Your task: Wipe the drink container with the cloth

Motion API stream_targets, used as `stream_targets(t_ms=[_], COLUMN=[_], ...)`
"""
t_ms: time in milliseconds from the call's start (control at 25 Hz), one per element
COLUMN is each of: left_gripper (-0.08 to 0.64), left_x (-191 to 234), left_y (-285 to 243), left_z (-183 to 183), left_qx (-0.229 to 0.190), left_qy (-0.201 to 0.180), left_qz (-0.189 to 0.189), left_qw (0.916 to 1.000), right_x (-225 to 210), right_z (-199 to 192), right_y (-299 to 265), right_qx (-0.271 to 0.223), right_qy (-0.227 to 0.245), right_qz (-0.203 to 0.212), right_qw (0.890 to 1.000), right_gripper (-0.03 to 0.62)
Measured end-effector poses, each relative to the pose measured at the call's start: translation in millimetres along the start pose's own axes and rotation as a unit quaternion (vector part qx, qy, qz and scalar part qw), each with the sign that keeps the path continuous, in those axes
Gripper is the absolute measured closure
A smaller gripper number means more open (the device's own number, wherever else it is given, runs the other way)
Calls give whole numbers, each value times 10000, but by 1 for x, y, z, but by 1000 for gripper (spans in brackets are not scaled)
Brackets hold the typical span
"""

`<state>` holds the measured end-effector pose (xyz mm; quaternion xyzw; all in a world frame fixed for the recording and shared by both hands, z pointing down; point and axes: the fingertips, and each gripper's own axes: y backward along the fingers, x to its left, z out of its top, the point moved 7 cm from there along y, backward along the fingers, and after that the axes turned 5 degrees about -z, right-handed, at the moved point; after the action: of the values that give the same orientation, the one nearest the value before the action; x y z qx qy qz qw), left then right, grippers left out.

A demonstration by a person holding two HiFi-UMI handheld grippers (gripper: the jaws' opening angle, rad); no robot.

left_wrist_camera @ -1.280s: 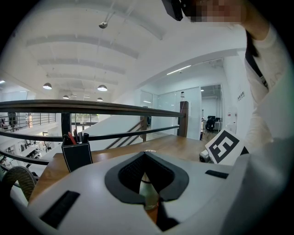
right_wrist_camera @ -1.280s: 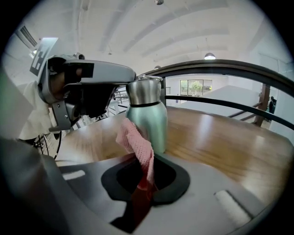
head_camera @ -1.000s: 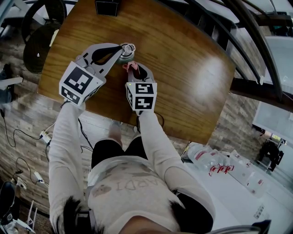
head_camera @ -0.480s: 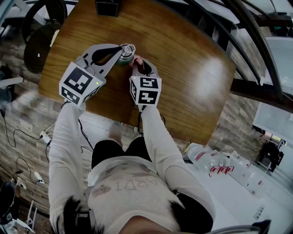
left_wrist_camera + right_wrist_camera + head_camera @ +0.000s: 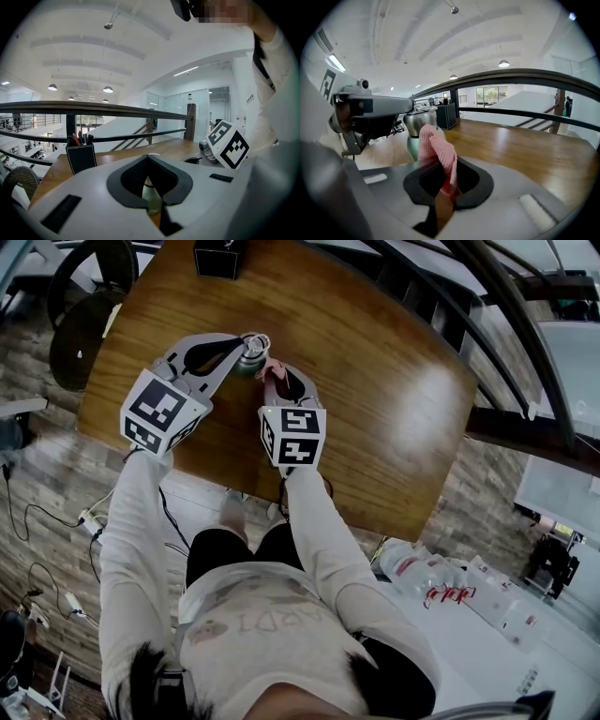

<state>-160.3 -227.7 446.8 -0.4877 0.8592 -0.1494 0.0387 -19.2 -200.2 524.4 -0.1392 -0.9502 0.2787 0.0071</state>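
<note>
Wood surface [image 5: 375,381] by a railing. Head view: left tongs [image 5: 253,341] clamp the drink container [image 5: 248,360] at its top; right tongs [image 5: 273,379] sit just beside, pinching the pink cloth [image 5: 271,366]. Left gripper view: container btwn the closed tips. Right gripper view: cloth bunched upright, container just ahead-left of the tips. Risk, imo: a hard sideways rub twists the container in the left grip, or the cloth slips out.

Bright even indoor light, ceiling lamps [image 5: 108,89], glare on table [image 5: 427,395], fisheye-curved edges
</note>
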Motion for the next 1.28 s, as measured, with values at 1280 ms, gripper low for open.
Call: stream_targets(t_ms=[1280], left_gripper=[555], left_x=[-118], left_y=[90], left_z=[28], left_qx=[-363], left_qy=[302], left_qz=[2107], left_qw=[9764], right_x=[-16], right_z=[52], right_y=[143], right_qx=[-1133], right_qy=[71], right_qz=[1251], right_qw=[9856], right_gripper=[555])
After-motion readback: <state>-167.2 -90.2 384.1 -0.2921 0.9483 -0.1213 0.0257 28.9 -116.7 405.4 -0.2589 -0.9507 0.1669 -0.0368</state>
